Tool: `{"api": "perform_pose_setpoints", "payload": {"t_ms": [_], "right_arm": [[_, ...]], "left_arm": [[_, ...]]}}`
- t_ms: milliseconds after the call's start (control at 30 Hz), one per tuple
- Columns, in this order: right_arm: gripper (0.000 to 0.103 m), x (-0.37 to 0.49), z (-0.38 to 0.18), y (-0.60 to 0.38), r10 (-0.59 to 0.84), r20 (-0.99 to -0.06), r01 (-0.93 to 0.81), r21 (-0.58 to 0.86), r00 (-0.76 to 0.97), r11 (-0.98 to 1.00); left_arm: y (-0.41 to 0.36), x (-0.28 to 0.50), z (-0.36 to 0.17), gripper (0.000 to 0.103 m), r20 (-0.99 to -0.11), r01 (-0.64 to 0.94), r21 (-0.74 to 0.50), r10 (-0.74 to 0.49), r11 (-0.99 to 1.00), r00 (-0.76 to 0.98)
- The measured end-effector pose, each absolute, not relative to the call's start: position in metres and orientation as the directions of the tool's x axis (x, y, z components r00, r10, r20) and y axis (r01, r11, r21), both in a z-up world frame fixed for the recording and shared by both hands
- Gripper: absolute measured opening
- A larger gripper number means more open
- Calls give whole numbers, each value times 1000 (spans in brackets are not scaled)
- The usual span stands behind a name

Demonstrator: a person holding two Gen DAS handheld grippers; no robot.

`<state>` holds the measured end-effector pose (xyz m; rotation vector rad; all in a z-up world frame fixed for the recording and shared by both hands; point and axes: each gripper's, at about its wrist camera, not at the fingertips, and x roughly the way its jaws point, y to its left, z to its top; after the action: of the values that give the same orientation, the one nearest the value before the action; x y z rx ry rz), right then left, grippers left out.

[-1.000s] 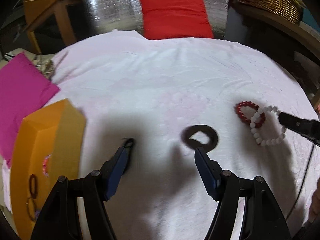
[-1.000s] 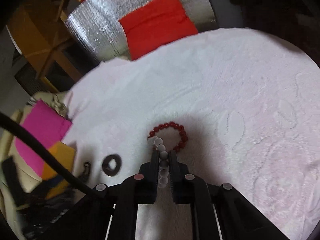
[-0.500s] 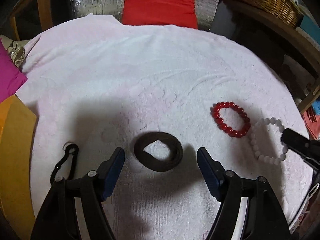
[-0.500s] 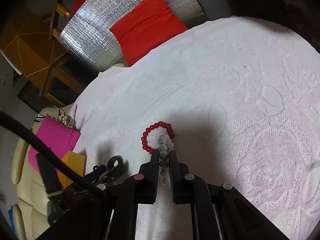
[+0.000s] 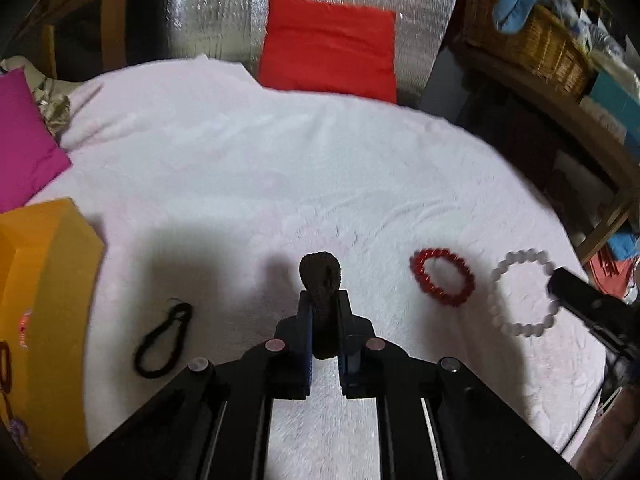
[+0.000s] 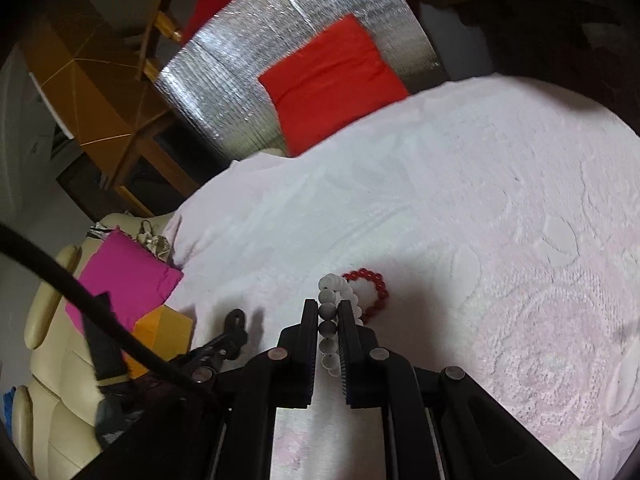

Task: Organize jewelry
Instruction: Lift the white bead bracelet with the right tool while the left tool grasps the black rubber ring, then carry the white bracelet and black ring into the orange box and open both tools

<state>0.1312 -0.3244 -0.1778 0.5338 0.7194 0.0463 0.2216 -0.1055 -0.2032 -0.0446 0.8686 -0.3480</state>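
in the left wrist view, the left gripper (image 5: 323,320) is pinching the brown band (image 5: 321,280), squashed into a narrow upright loop between the blue pads, its top poking out beyond the tips. the orange box (image 5: 44,280), which probably takes the jewelry, is sitting at the left edge of the white cloth (image 5: 280,168), with a few pieces already showing inside. a black cord loop (image 5: 164,340) is lying between box and gripper. the red bracelet (image 5: 442,282) is resting on the cloth to the right, and the white bracelet (image 5: 520,292) beside it is being held at its far side by the right gripper. the band is soft and compressed, so it is likely to spring or slide out if the pinch eases on the way to the box.

in the right wrist view, the right gripper (image 6: 329,320) is clamping the white bracelet (image 6: 329,312) along a run of beads, the rest of the loop lying over the red bracelet (image 6: 374,292). round beads are offering little for flat pads to bite on, so the strand could roll free. the free part could also catch the red bracelet and drag it along. both grippers are heading for one box, so they risk bumping each other.
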Motion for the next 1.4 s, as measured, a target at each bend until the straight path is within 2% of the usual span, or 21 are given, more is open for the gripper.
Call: {"api": "perform_pose_setpoints", "payload": {"t_ms": [100, 200, 767, 1400], "right_arm": [[11, 129, -173, -315, 238, -599, 103, 478, 765, 872], [11, 127, -169, -304, 249, -587, 73, 469, 770, 880], [11, 121, -155, -228, 304, -567, -64, 403, 766, 913], [11, 114, -150, -106, 457, -538, -268, 394, 708, 879]], "left_arm": [[-94, 209, -191, 10, -723, 271, -184, -317, 945, 615], [-87, 195, -183, 11, -712, 256, -123, -265, 959, 650], [-29, 149, -139, 11, -596, 141, -3, -115, 990, 794], [83, 123, -138, 11, -565, -67, 32, 73, 997, 822]]}}
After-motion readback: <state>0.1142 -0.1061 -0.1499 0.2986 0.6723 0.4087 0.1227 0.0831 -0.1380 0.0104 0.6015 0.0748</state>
